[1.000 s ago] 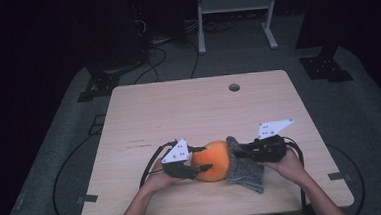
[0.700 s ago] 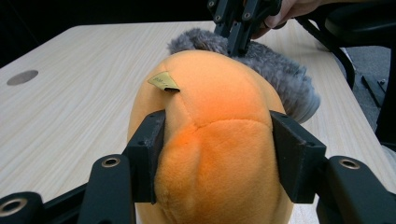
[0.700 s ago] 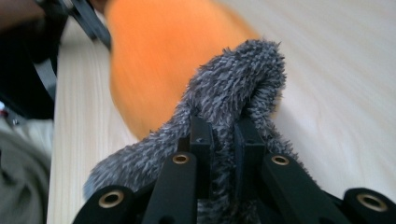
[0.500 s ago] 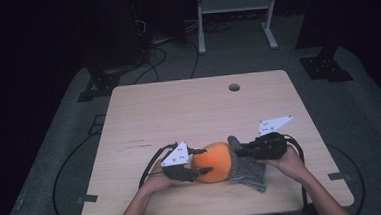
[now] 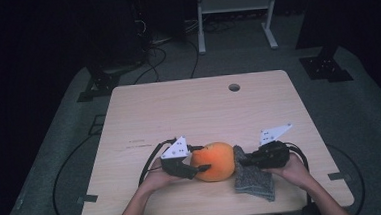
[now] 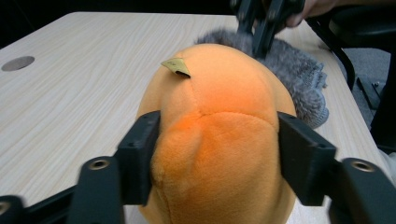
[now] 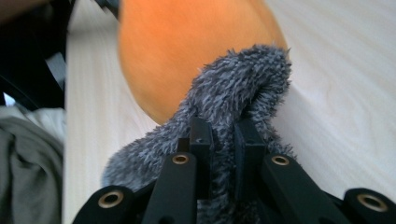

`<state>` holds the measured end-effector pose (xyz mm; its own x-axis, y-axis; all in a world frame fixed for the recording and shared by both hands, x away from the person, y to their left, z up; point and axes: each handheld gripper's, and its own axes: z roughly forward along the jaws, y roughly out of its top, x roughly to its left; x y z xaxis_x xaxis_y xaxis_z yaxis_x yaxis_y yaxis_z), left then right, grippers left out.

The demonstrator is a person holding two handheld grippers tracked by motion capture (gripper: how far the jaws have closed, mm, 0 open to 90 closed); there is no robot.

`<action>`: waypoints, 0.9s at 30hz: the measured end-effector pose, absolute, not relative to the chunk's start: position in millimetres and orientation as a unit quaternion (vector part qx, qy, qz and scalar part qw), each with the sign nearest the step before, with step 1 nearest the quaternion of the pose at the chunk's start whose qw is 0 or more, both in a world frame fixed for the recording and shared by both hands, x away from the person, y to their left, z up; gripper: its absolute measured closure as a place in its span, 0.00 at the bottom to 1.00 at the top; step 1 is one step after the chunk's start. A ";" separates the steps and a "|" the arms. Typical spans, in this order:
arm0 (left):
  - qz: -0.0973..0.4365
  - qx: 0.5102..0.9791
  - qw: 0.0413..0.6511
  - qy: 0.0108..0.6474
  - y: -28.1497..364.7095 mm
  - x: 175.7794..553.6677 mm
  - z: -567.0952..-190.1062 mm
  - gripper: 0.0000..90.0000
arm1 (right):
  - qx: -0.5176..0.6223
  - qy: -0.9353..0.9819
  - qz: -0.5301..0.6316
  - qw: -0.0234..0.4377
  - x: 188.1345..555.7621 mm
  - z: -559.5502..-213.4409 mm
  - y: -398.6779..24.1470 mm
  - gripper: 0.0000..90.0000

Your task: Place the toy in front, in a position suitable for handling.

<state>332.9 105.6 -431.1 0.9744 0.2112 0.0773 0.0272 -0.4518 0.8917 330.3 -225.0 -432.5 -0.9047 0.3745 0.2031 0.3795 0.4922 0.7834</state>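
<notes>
Two things sit at the tabletop's point(image 5: 143, 110) six o'clock edge from above: plush point(image 5: 213, 161), and cloth point(image 5: 253, 176) at its three o'clock, unmoved. My left gripper point(image 6: 212, 154) straddles the plush, jaws just easing apart, likely letting go. My right gripper point(image 7: 223, 140) is clenched on the cloth, ready to wipe.

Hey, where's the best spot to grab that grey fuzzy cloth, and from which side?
Pinch the raised fold of the grey fuzzy cloth next to the orange plush, coming in from the person's right. The rest lies flat on the table, so that bunched ridge probably offers the only easy bite.
</notes>
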 end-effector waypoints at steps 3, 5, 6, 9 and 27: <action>0.093 0.848 0.519 0.048 102.1 330.0 -431.4 0.46 | -0.201 -0.850 -0.488 -0.006 329.4 -415.4 -221.1 0.89; 0.099 0.849 0.519 0.031 100.0 327.1 -431.0 0.46 | -0.191 -0.845 -0.499 -0.010 332.0 -407.4 -214.9 0.89; 0.103 0.851 0.514 0.024 100.6 326.5 -430.2 0.46 | -0.189 -0.845 -0.501 -0.010 333.7 -406.3 -212.2 0.89; 0.099 0.851 0.516 0.032 103.7 327.7 -431.3 0.46 | -0.197 -0.843 -0.501 0.007 338.2 -416.0 -208.8 0.89; 0.082 0.845 0.527 0.032 104.1 329.8 -433.2 0.45 | -0.159 -0.858 -0.487 -0.028 321.3 -398.1 -184.2 0.89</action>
<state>329.8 104.1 -433.2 0.9845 0.1410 0.1044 -0.0316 -0.4428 0.8961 321.3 -184.2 -398.1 -0.9476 0.3014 0.1063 0.2459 0.4752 0.8448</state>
